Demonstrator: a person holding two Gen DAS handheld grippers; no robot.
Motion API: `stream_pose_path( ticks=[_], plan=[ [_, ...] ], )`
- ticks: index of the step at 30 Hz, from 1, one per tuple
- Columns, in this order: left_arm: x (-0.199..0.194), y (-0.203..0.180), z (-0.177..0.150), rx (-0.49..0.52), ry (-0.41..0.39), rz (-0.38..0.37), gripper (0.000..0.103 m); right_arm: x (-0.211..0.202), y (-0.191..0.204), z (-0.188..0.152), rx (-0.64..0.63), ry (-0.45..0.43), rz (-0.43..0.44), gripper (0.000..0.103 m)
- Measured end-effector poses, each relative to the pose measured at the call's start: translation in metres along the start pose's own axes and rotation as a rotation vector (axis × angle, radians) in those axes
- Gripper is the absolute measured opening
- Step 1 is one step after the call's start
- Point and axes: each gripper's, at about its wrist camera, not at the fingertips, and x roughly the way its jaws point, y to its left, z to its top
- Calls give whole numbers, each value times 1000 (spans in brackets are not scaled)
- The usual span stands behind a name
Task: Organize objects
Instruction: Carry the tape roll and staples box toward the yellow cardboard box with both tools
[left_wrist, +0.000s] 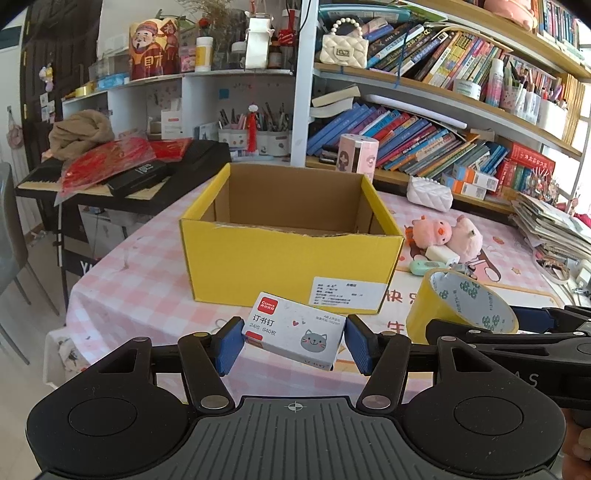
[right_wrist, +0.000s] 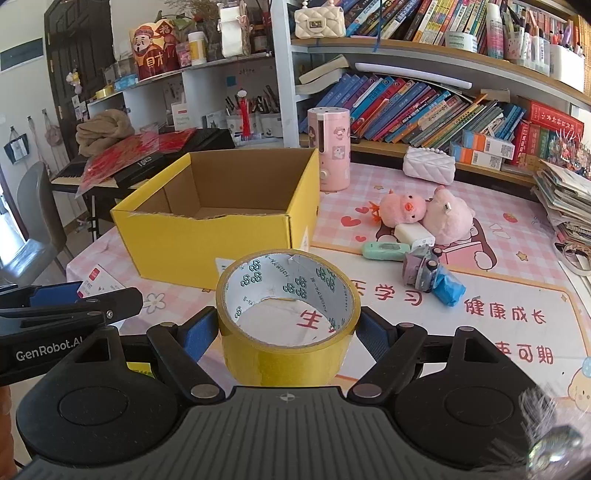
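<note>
Carrying two items at once toward the yellow box (left_wrist: 291, 254): left tool (left_wrist: 293, 341) is partly closed, blue pads pressing both ends of a white staple box (left_wrist: 295, 330) with a cat print, held tilted above the tabletop (left_wrist: 147, 273) just in front of the box's near wall. Right tool (right_wrist: 288, 325) stands wider, pads clamped on opposite sides of a yellow tape roll (right_wrist: 288, 317), roll lying with its hole facing up, also lifted and near the box's front right corner. Both tools sit side by side, close together; each shows at the edge of the other's view.

Progress, as a judgement: early. Yellow box interior looks empty as far as visible, brown cardboard floor bare in the right wrist view, though the near inside is hidden by the wall. Nothing deposited yet. Both picks are done; next is lifting over the torn front rim and releasing inside.

Still loose on the tabletop to the right: two pink plush toys (right_wrist: 424, 214), a white block (right_wrist: 413, 232), a green case (right_wrist: 386, 251), a small toy vehicle (right_wrist: 421, 269) and a blue crumpled thing (right_wrist: 448, 286). Pink canister (right_wrist: 330, 147) stands behind the box, white quilted pouch (right_wrist: 428, 166) further back. Whether those two belong in the box, cannot tell.
</note>
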Motion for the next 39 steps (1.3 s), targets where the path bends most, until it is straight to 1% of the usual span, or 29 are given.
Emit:
stream_pose_path(
  ticks=[20, 30, 34, 39],
  plan=[
    [-17, 16, -6, 0, -30, -13, 58, -10, 16, -6, -3, -7, -6, 80],
    [-23, 30, -4, -17, -51, 2, 58, -16, 32, -4, -24, -11, -7, 79],
    [-24, 35, 2, -18, -74, 14, 58, -14, 34, 2, -25, -30, -23, 79],
    [-23, 40, 18, -15, -112, 20, 58, -14, 35, 15, -37, -85, -41, 79]
  ],
)
